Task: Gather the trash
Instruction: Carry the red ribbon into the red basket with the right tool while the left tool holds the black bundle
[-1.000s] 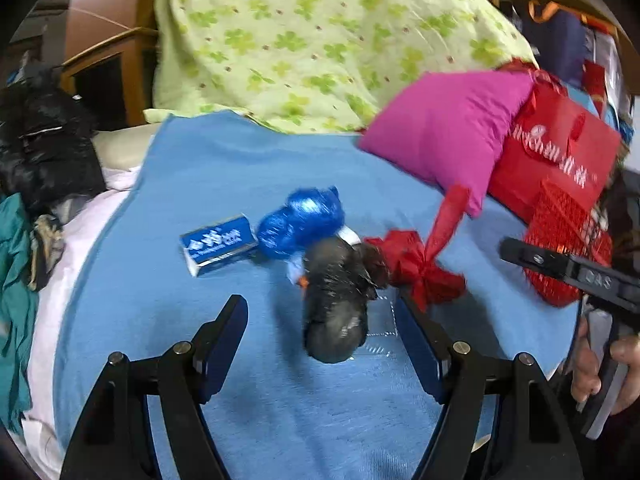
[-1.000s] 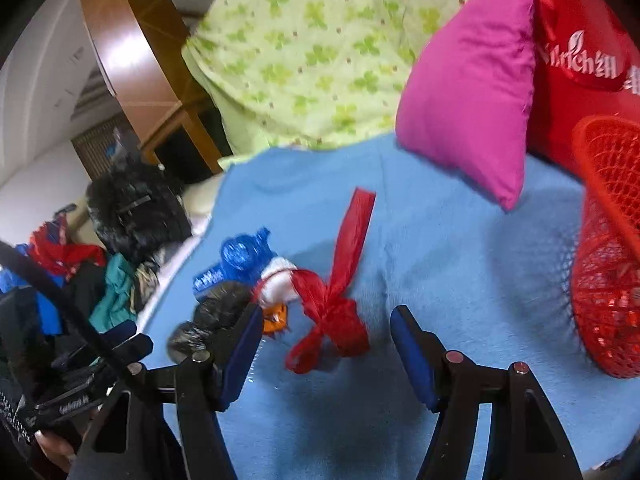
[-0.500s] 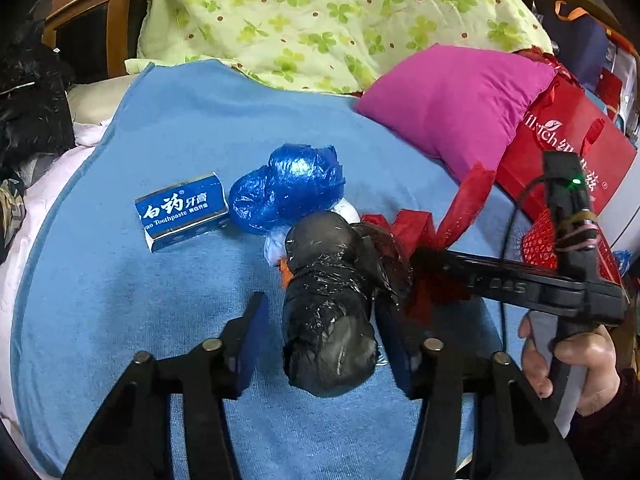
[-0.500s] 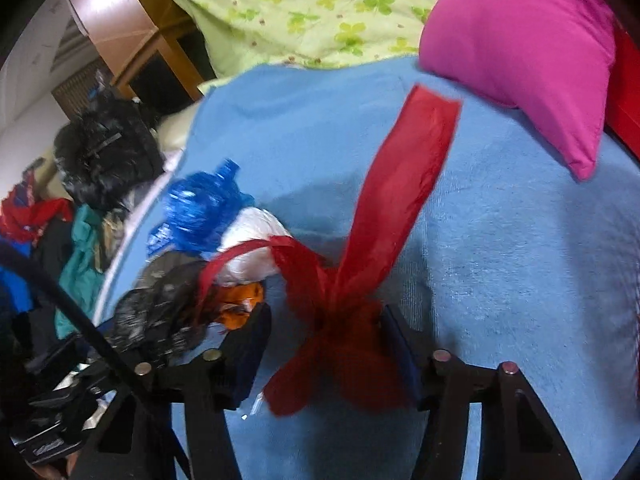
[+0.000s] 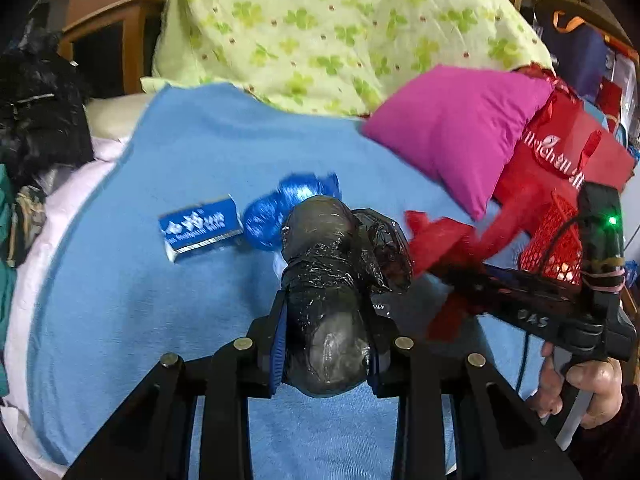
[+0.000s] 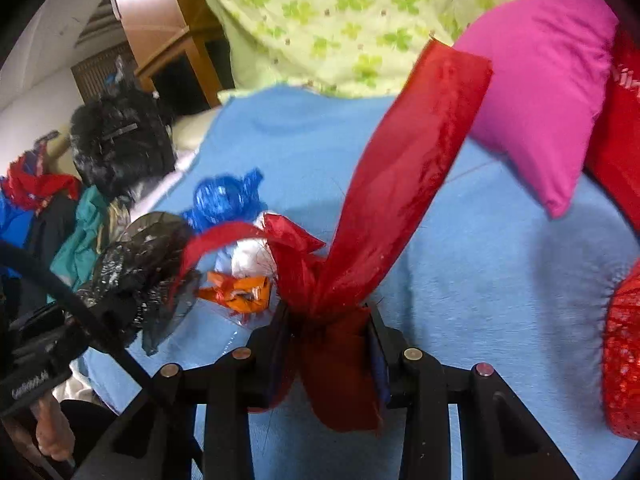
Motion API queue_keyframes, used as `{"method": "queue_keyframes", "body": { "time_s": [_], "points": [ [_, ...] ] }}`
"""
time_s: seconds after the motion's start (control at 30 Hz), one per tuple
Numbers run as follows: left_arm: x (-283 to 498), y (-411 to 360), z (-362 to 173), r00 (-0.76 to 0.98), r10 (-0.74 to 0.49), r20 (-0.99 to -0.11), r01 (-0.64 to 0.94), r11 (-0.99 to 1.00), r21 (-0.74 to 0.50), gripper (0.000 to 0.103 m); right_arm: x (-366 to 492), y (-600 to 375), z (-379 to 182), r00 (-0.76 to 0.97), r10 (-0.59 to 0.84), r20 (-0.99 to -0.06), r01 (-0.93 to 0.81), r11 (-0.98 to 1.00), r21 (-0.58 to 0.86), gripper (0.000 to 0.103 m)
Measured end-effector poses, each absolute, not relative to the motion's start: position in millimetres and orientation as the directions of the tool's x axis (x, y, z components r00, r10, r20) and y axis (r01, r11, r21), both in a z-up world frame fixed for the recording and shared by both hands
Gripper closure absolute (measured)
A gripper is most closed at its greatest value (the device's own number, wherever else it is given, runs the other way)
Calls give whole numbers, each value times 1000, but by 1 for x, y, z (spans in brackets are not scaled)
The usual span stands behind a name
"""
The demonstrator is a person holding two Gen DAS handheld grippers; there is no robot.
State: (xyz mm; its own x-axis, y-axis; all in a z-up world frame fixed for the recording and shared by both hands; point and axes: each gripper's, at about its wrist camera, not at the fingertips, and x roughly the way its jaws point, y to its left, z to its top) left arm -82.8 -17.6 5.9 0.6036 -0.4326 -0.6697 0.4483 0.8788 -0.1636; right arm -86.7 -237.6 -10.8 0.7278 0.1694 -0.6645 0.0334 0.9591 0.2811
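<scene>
One black bundle [image 5: 324, 292], one red ribbon [image 6: 400, 184], one blue wad [image 5: 288, 204], one box [image 5: 200, 226]

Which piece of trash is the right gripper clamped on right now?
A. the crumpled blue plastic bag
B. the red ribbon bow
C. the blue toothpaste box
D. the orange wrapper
B: in the right wrist view the right gripper has its pads pressed on the knot of the red ribbon bow, while the orange wrapper and crumpled blue plastic bag lie loose on the blue blanket.

We've got open blue blanket [image 5: 120, 320] on our near left; ahead, the toothpaste box [image 5: 200, 229], blue bag [image 5: 280, 210] and pink pillow [image 5: 452, 136] crowd the way.
</scene>
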Motion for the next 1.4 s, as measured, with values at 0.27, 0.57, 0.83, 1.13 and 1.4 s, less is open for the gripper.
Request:
{"method": "queue_keyframes", "body": {
  "time_s": [0.27, 0.57, 0.83, 1.13, 1.4],
  "points": [
    [-117, -9, 48, 696, -400, -596, 430, 897, -101, 69, -135, -280, 33, 841, 138, -523, 52, 941, 334, 65],
    [-135, -45, 80, 726, -414, -549, 468, 882, -47, 69, -170, -303, 53, 885, 116, -451, 56, 935, 350, 65],
    [-150, -83, 96, 750, -392, -532, 477, 879, 25, 69, -194, -329, 60, 912, 90, -401, 71, 926, 370, 65],
    [-165, -111, 104, 786, -359, -504, 466, 879, 101, 69, -209, -357, 62, 928, 58, -369, 98, 915, 391, 65],
    [-175, -127, 108, 803, -344, -487, 463, 874, 147, 69, -222, -369, 65, 940, 37, -339, 108, 911, 398, 65]
  ]
}}
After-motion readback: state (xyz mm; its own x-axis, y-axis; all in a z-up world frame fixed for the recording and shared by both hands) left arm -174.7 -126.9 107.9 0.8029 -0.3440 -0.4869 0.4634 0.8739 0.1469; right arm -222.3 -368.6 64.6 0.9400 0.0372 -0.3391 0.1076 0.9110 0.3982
